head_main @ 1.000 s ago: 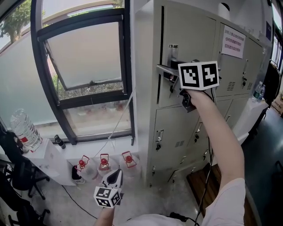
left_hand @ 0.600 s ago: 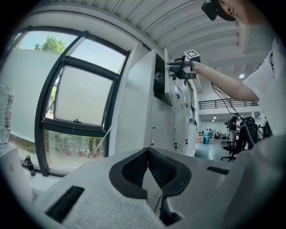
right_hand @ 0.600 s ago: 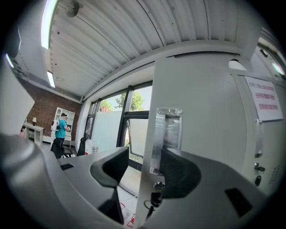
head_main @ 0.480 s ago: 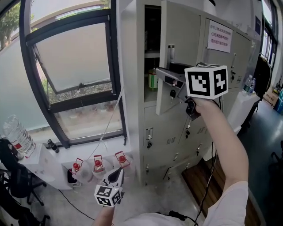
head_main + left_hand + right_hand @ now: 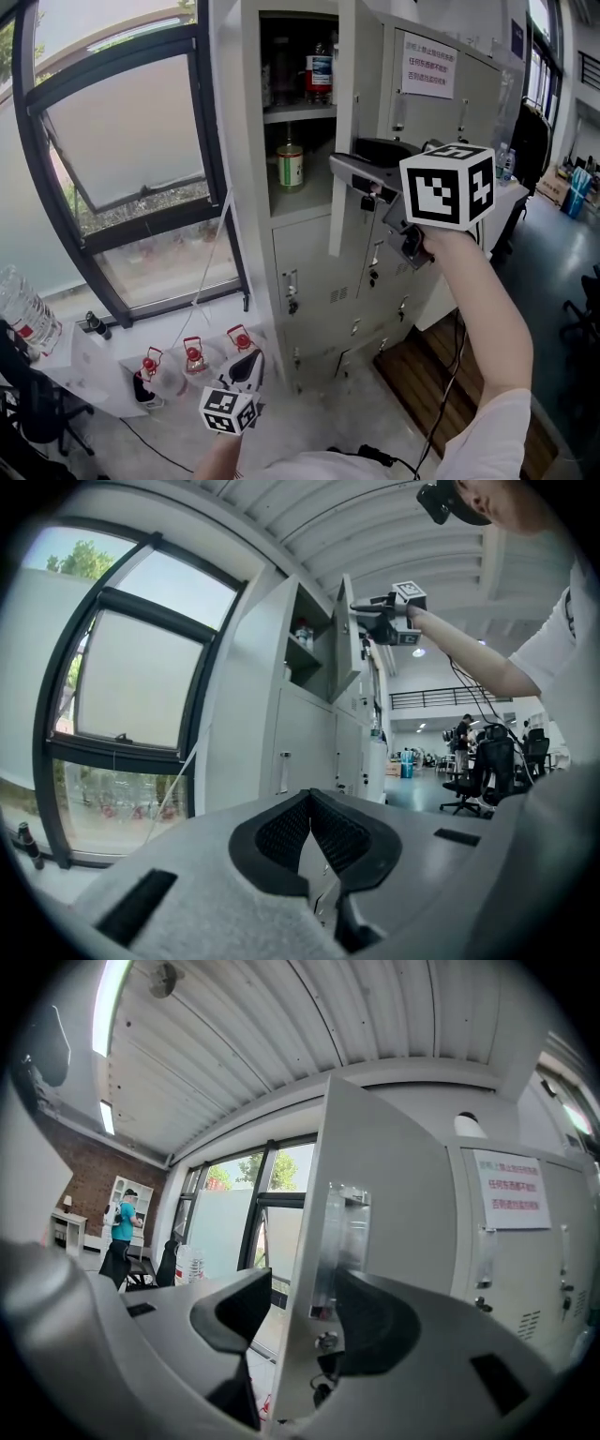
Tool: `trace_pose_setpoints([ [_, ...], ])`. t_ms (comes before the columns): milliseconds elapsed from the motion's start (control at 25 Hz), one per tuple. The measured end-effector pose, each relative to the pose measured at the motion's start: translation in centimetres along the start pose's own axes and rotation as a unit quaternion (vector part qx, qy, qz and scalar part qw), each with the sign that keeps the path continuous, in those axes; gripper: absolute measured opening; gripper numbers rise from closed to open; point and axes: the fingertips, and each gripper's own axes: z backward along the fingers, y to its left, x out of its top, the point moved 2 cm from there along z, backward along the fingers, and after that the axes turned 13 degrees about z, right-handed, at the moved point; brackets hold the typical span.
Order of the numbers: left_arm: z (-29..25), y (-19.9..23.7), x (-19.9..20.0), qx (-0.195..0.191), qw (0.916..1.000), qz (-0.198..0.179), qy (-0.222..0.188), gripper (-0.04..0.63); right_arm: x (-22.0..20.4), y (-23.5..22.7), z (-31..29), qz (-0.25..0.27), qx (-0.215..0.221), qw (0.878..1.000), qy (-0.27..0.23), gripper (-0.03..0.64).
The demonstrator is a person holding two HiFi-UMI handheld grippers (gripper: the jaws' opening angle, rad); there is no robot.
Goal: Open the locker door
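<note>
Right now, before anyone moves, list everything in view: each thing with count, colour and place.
locker door: one, grey, standing open
lockers: one bank, grey, right of window
window: one, black frame, left
can: one, green, lower shelf
bottles: at least two, mixed colours, upper shelf
red-topped bottles: three, clear, floor
notice: one, white, neighbouring locker front
left tongs: grey, low, shut, empty
right tongs: grey, open, straddling locker door edge

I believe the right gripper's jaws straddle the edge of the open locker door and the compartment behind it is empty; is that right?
Not quite: the compartment is not empty. The head view shows a can below its shelf and bottles on it. The rest holds: the right gripper has its jaws on either side of the open door's edge.
</note>
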Motion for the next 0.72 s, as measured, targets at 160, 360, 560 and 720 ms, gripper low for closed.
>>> trace_pose_setpoints([
  [160, -1.6, -2.0, -0.3, -0.023, 0.9997, -0.002, 0.006, 0.005, -0.1, -1.3, 2.0, 0.005, -0.021, 1.0, 0.003, 0.213],
  [360, -3.0, -3.9, -1.0, -0.042, 0.999, -0.002, 0.016, 0.005, -0.5, -2.8, 4.0, -0.002, -0.034, 0.999, 0.005, 0.213],
  [560, -3.9, -4.7, -1.4, -0.047, 0.9987, -0.001, 0.019, 0.005, -0.9, -3.5, 5.7, 0.002, -0.04, 0.999, 0.006, 0.215],
  [720, -4.7, -5.4, -1.8, -0.054, 0.9982, -0.001, 0.024, 0.005, -1.3, -4.3, 7.1, -0.007, -0.044, 0.999, 0.005, 0.215],
])
